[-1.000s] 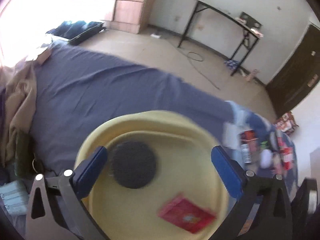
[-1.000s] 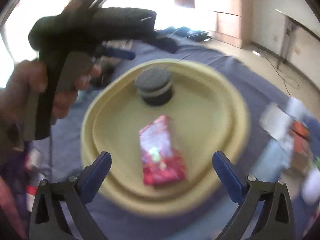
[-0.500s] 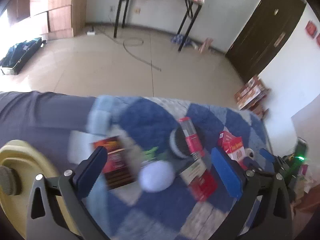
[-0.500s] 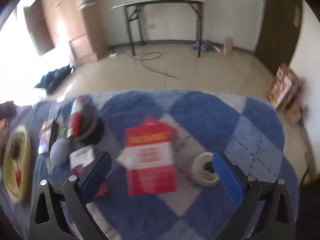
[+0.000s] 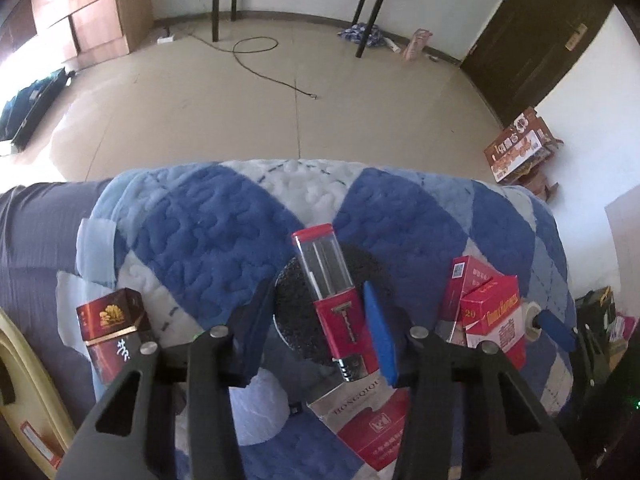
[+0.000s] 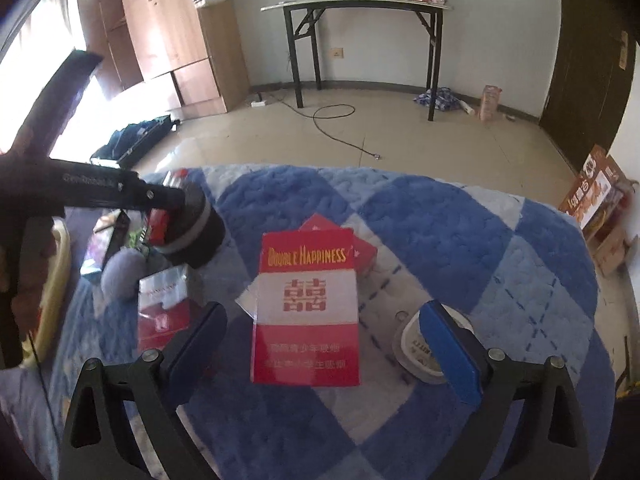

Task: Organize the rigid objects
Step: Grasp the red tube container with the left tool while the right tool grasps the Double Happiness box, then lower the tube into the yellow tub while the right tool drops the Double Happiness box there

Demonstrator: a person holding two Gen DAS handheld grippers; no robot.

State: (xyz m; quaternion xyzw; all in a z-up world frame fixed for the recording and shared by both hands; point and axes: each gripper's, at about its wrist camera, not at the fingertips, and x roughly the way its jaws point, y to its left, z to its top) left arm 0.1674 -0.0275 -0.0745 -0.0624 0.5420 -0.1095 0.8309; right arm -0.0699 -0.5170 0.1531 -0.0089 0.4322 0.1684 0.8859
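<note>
Razor box (image 5: 334, 300) flanked by boxes; far quilt (image 5: 224, 216) bare.

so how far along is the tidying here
Early on. The yellow basin at the left edge shows only a sliver, so its contents can't be judged. In hand: the left gripper straddles the red razor box; the right gripper frames the Double Happiness carton. Neither is gripped; several boxes remain on the blue quilt.

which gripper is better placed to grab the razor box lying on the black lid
Left. The left gripper already straddles the razor box, jaws open; the right gripper faces the Double Happiness pack.
</note>
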